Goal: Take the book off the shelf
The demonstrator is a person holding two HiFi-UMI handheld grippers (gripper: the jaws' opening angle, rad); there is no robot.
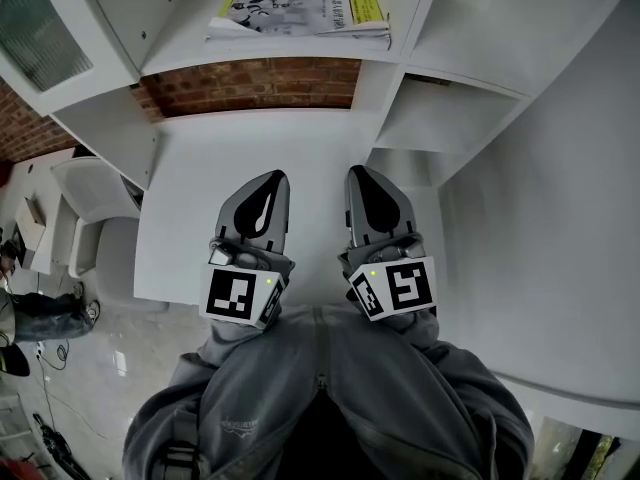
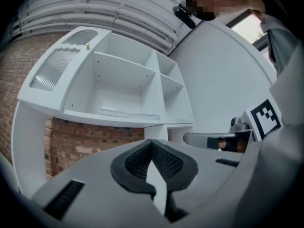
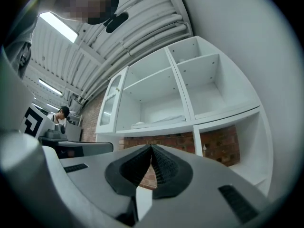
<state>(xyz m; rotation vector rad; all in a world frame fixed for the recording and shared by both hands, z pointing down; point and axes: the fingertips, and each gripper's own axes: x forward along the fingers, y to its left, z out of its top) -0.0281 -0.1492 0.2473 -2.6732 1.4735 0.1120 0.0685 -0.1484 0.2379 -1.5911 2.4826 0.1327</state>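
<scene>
Two grippers: you hold the left gripper (image 1: 274, 183) and the right gripper (image 1: 360, 176) side by side, low in front of you; both are well apart from the shelf unit (image 1: 395, 78), tips aimed toward it
Left claw: jaws pressed together; nothing between the pads
Right claw: likewise closed on nothing
Book: a thin soft-cover book (image 1: 300, 10) with yellow bands at the cover's ends; it lies flat on the shelf board (image 1: 180, 43) in the wide middle compartment, just above the opening backed by the brick wall (image 1: 250, 83); nothing else shares that compartment
Near edge: the long side facing you lies close to the board's front lip; one corner of the pages looks slightly curled
Handling: it is probably light and floppy, more like a magazine than a hardback; expect it to sag if pinched at a corner; the cover may be glossy and slip
Where to hold: take the middle of the near long edge, one jaw under and one over; or bring a gripper to each end of that edge
Next move: you must open the jaws before you reach in
Risk: a flat book gives little room for the lower jaw; pushing could slide it deeper
</scene>
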